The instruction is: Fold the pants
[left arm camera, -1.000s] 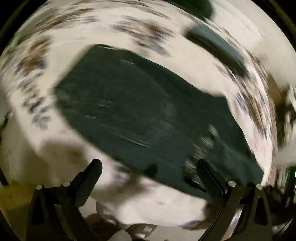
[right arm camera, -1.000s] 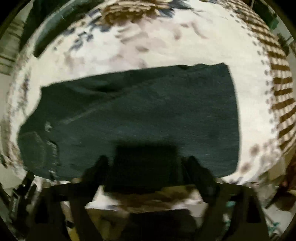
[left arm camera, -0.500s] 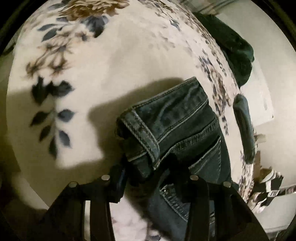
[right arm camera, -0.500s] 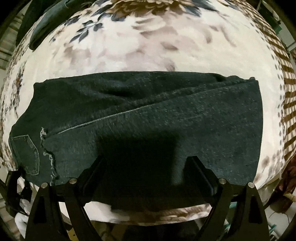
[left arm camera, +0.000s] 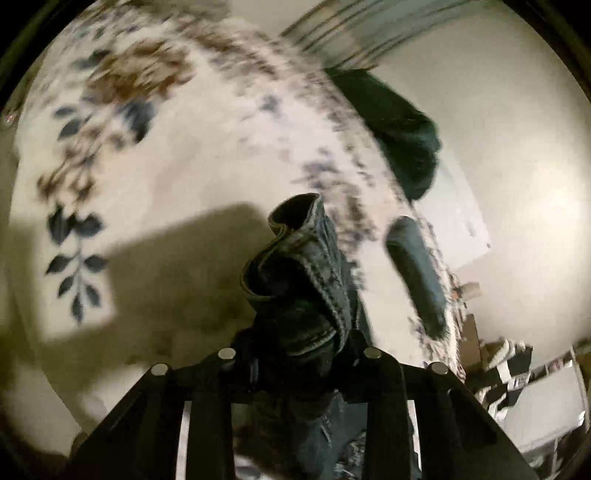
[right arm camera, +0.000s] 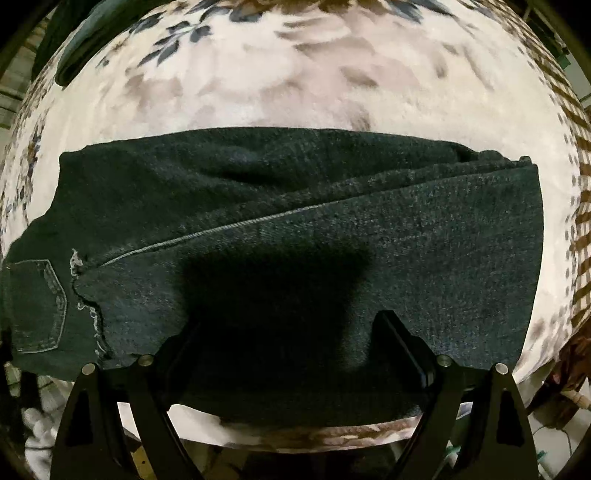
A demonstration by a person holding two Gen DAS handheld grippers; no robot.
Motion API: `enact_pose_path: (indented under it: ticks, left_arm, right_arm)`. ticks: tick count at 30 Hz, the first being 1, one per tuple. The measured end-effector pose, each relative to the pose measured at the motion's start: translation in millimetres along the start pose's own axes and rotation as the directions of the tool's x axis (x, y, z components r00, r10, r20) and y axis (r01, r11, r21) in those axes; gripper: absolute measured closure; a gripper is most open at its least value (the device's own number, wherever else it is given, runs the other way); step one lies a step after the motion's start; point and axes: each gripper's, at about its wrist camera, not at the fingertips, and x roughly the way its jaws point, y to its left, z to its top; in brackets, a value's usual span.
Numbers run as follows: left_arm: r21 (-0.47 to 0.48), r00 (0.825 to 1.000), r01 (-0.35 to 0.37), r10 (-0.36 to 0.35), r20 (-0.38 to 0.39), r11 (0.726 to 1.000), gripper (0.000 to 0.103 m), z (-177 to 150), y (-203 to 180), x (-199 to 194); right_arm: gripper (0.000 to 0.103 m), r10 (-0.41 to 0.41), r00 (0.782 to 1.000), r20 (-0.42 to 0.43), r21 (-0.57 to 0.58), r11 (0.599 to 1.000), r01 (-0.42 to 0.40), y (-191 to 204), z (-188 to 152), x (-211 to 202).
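Note:
Dark blue jeans (right arm camera: 295,192) lie across a floral blanket (right arm camera: 295,74), legs folded one on the other, a back pocket (right arm camera: 37,302) at the left end. My right gripper (right arm camera: 288,325) points straight down over the middle of the legs, open, with denim below the gap and its fingers apart from the cloth. In the left wrist view the bunched waistband (left arm camera: 295,258) stands up between the fingers of my left gripper (left arm camera: 301,343). Its jaws are closing and pinch the denim, which is raised off the blanket (left arm camera: 184,166).
A dark green garment (left arm camera: 399,125) and a rolled bluish cloth (left arm camera: 417,273) lie at the blanket's far edge by a pale wall. Boxes and clutter (left arm camera: 517,369) sit beyond it. Another dark garment (right arm camera: 85,33) lies at the top left. A checked border (right arm camera: 580,221) marks the right edge.
My left gripper went from wide open above the flat jeans to pinched on the waistband, rolling and raising the bunched cloth. My right gripper sank closer to the legs and stayed open.

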Motion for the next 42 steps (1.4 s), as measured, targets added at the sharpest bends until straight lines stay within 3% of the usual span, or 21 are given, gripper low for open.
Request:
enact_pose_path:
  ticks: [2, 5, 6, 7, 9, 11, 12, 13, 18, 23, 28, 32, 38, 42]
  left_arm:
    - [0.011, 1.000, -0.003, 0.003, 0.010, 1.000, 0.074, 2, 3, 10]
    - [-0.074, 0.999, -0.047, 0.045, -0.028, 0.996, 0.055, 14, 30, 42]
    - [-0.119, 0.998, -0.046, 0.040, -0.048, 0.992, 0.045, 18, 41, 55]
    - [-0.162, 0.997, -0.059, 0.049, -0.065, 0.985, 0.044, 22, 54, 64]
    - [-0.221, 0.998, -0.015, 0.003, -0.055, 0.975, 0.044, 25, 68, 72]
    - [-0.156, 0.999, -0.025, 0.018, -0.051, 0.987, 0.053, 28, 58, 70]
    - [-0.124, 0.999, -0.017, 0.011, -0.044, 0.992, 0.068, 27, 52, 67]
    - [-0.098, 0.999, -0.018, 0.015, -0.035, 0.995, 0.073, 27, 47, 63]
    - [0.013, 1.000, -0.008, 0.008, 0.002, 1.000, 0.078, 23, 19, 39]
    - [0.178, 0.999, 0.014, -0.021, 0.037, 0.984, 0.079, 17, -37, 4]
    - [0.331, 0.994, 0.090, -0.106, 0.031, 0.940, 0.080, -5, -103, -26]
    - [0.411, 0.985, 0.167, -0.170, -0.030, 0.896, 0.080, -29, -158, -34]
    - [0.501, 0.955, 0.296, -0.236, -0.181, 0.814, 0.080, -101, -227, -26]
    - [0.544, 0.930, 0.361, -0.245, -0.275, 0.757, 0.081, -161, -263, -7]
  right_arm:
    - [0.011, -0.004, 1.000, -0.004, -0.004, 1.000, 0.004, 18, -5, 7]
    - [0.011, -0.002, 1.000, -0.015, -0.004, 1.000, 0.002, 15, -4, 8]
    - [0.011, 0.001, 1.000, -0.017, -0.002, 1.000, -0.001, 21, -2, 7]
    - [0.011, 0.006, 1.000, -0.019, -0.001, 1.000, -0.006, 19, -3, 7]
    - [0.011, 0.016, 1.000, -0.019, -0.005, 1.000, -0.016, 21, -1, 3]
    - [0.011, 0.017, 1.000, -0.015, -0.016, 1.000, -0.017, 21, 0, 2]
    - [0.011, 0.015, 1.000, -0.010, -0.020, 1.000, -0.015, 20, -1, 1]
    - [0.011, 0.006, 1.000, -0.006, -0.022, 1.000, -0.006, 20, -2, 0]
    - [0.006, -0.151, 0.987, 0.056, -0.042, 0.987, 0.153, 20, -8, -8]
    - [0.004, -0.164, 0.984, 0.071, -0.004, 0.986, 0.165, 7, -11, -20]
    - [0.004, -0.149, 0.984, 0.102, 0.011, 0.989, 0.148, -12, -17, -35]
    - [0.004, -0.109, 0.986, 0.125, 0.045, 0.994, 0.104, -35, -23, -54]
    - [0.004, -0.066, 0.984, 0.163, 0.154, 0.987, 0.041, -106, -35, -93]
    - [0.004, -0.082, 0.981, 0.174, 0.257, 0.966, 0.035, -174, -50, -109]
